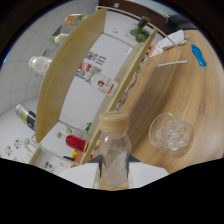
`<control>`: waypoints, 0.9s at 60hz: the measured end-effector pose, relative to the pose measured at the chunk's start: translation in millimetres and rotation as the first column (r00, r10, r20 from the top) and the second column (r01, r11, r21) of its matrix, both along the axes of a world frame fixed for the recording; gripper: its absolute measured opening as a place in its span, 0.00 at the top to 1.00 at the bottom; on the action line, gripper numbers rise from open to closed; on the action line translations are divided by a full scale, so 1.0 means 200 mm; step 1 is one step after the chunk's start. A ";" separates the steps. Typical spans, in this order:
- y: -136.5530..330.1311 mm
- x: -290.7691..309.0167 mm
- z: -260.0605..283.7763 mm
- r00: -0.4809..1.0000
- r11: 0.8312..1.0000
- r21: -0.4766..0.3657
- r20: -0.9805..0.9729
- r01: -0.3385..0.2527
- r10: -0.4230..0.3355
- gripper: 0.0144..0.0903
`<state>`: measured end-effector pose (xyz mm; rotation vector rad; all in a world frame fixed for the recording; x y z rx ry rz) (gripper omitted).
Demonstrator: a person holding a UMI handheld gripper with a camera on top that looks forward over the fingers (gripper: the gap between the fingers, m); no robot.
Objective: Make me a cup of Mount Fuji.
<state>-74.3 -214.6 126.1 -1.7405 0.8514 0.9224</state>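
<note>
- Tongs (114,172): two white fingers (80,172) low in view, clenched on a clear bottle (114,155), one finger at each side w/ no gap seen.
- Bottle: see-through plastic, tan/beige screw cap (114,121), upright relative to the tongs, held above the desk (170,95). Contents look clear; can't tell if liquid or empty.
- Glass bowl (171,135): just right of the bottle, sits on the desk, holds clear ice-like cubes. Apart from the bottle, not touching.
- Desk: light wood grain, runs right of the bottle and beyond it.
- Blue item (198,55): far beyond the bowl on the desk, small and elongated; can't tell what it is.
- Thin straw-like rod (172,63): lies on the desk beyond the bowl, near the blue item.
- Shelf unit (75,75): wooden frame w/ white back, left of the bottle and beyond it, appears tilted in view.
- On the shelf: red item (76,142) just left of the bottle; white bottle w/ printed label (100,82) further beyond; dark green thing (140,34) at the far end.
- Left of the shelf: white tiled wall (20,95), w/ a white bottle (40,64) and a dark bottle (26,117) by the shelf's outer side.
</note>
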 end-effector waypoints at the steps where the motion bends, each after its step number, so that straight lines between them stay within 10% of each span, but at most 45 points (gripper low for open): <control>1: 0.00 0.00 0.00 0.999 1.000 0.003 -0.038 0.006 -0.006 0.69; 30: 0.02 -0.04 0.06 0.738 0.998 -0.032 -0.673 0.048 -0.057 0.69; 54: -0.02 -0.03 0.21 0.951 0.998 0.067 -0.308 0.009 0.012 0.69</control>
